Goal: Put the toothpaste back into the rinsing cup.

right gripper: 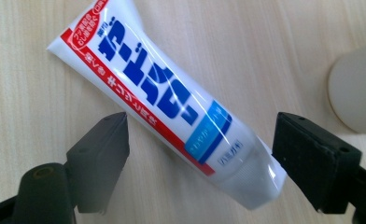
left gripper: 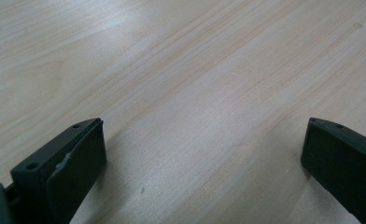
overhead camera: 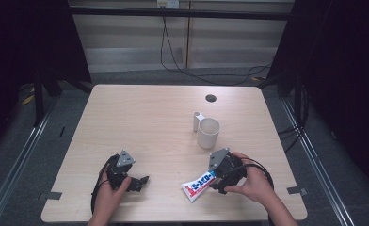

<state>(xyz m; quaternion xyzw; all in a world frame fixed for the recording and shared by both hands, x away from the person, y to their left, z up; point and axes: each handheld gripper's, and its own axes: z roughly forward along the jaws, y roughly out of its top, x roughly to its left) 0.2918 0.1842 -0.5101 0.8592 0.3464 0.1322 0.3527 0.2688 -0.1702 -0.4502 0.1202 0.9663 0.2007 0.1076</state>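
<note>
While the mug point(overhead camera: 208, 133) stands empty, both tools gape, the right point(right gripper: 200, 140) straddling the toothpaste tube point(right gripper: 167, 102).

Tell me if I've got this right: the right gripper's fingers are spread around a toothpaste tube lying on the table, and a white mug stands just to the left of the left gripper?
Not quite. The white mug stands beyond the right gripper, not by the left gripper, as the high view shows. The rest holds: the fingers are spread around the toothpaste tube lying on the table.
</note>
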